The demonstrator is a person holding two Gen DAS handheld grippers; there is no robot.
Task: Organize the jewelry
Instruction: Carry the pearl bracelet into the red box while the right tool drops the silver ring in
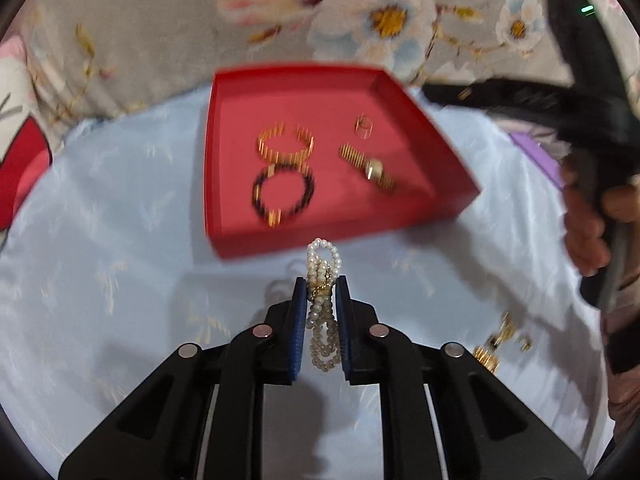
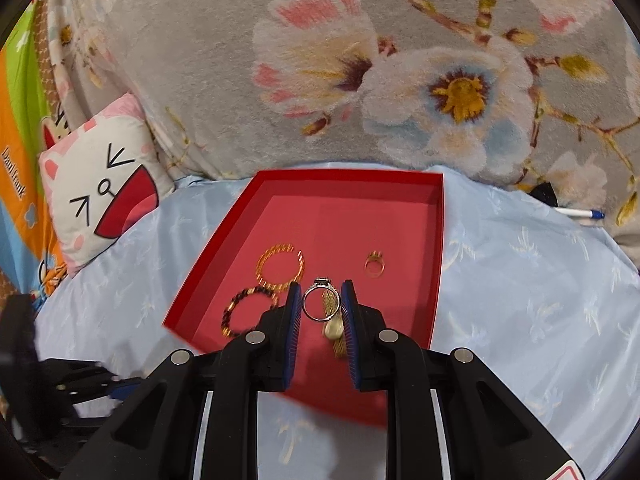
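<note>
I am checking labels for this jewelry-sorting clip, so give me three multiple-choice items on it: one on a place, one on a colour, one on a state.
1. Where does the gold watch lie?
A. in the tray
B. on the pillow
C. on the blue cloth

2. What colour is the tray?
A. green
B. red
C. white

3. What does the left gripper hold?
A. nothing
B. a pen
C. a pearl bracelet

Answers: 1 A, the watch rests on the tray's floor. 2 B, walls and floor are red. 3 C, the pearl strands sit pinched between its pads.

Red tray [image 2: 436, 240], pale-blue cloth [image 2: 520, 280], grey floral blanket [image 2: 224, 60].
</note>
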